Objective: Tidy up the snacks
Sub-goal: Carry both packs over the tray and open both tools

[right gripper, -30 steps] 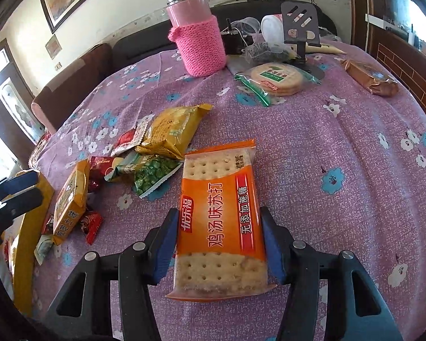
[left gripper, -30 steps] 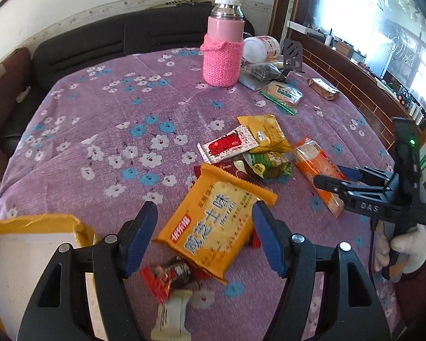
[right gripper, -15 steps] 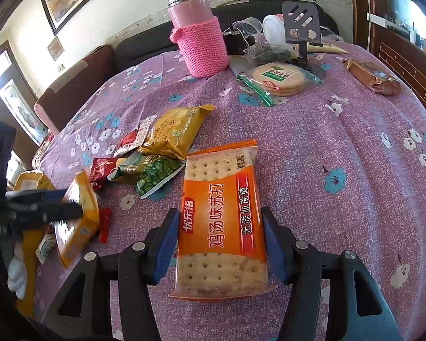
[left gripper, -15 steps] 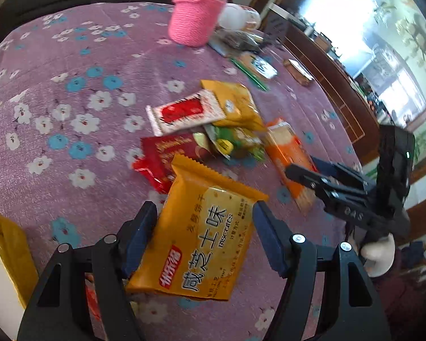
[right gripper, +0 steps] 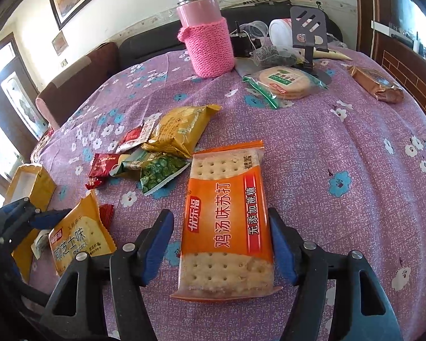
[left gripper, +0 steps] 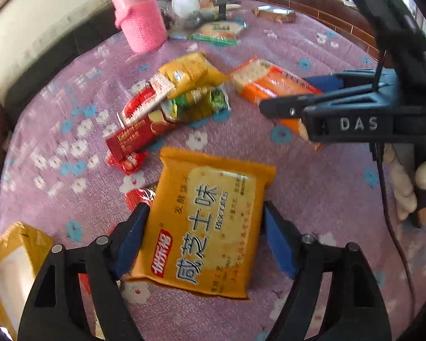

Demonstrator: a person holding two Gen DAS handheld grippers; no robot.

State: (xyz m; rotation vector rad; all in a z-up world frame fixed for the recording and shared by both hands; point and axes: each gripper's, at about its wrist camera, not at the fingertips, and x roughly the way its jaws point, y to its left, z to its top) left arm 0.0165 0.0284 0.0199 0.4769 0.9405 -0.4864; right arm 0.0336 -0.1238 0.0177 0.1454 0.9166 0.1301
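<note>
My left gripper (left gripper: 206, 240) is shut on a yellow biscuit pack (left gripper: 204, 227) and holds it above the purple floral tablecloth (left gripper: 312, 193). The same pack shows in the right wrist view (right gripper: 76, 238). My right gripper (right gripper: 221, 244) straddles an orange soda-cracker pack (right gripper: 227, 221) that lies on the cloth; its blue pads sit at the pack's sides with small gaps. That pack shows in the left wrist view (left gripper: 269, 82). A pile of small snack packs (right gripper: 162, 147) lies in the middle.
A yellow cardboard box (right gripper: 28, 184) stands open at the left edge. A pink flask (right gripper: 206, 37), a round cracker bag (right gripper: 284, 83), a phone stand (right gripper: 309, 34) and a brown wrapped bar (right gripper: 376, 83) sit at the far side.
My left gripper has closed on the yellow pack, lifted it and swung right, toward the right gripper. The right gripper and the orange pack have barely moved.
</note>
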